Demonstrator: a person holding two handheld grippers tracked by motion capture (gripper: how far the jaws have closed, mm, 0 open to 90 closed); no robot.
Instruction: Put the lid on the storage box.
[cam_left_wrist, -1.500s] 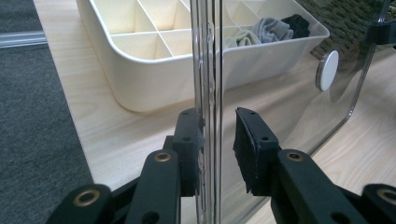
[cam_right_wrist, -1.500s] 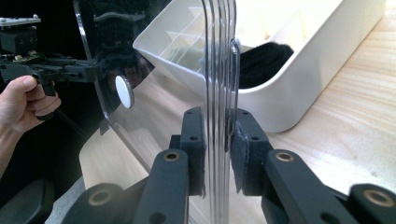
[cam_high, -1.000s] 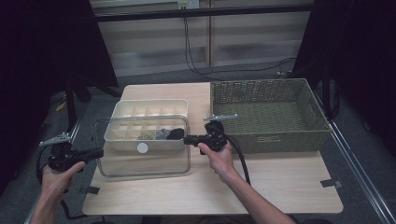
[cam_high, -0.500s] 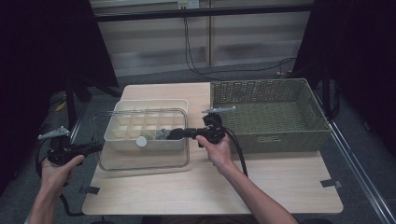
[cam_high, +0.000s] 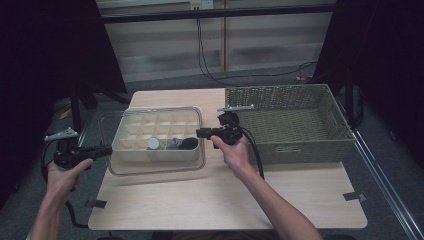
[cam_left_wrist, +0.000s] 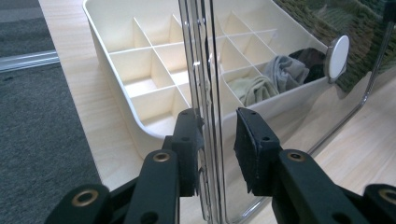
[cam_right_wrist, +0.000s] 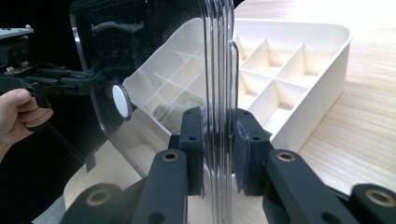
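A cream divided box (cam_high: 150, 154) stands on the wooden table (cam_high: 225, 200). Some of its cells hold rolled cloths (cam_high: 181, 144), one dark and one grey. A clear lid (cam_high: 150, 169) with a white round knob (cam_high: 153, 143) hovers over the box, slightly tilted. My left gripper (cam_high: 107, 150) is shut on the lid's left edge and my right gripper (cam_high: 200, 133) is shut on its right edge. In the left gripper view the lid (cam_left_wrist: 205, 70) passes between my jaws (cam_left_wrist: 215, 140), beside the box (cam_left_wrist: 116, 70). The right gripper view shows the lid (cam_right_wrist: 217, 56) pinched in my jaws (cam_right_wrist: 218, 140).
A green woven basket (cam_high: 295, 125) stands just right of the box, close behind my right hand. The table's left edge lies under my left gripper, with dark floor beyond. Bare wood stretches across the front of the table.
The lid has risen off the box and shifted toward the far side, carried by both grippers. The box has stayed in place.
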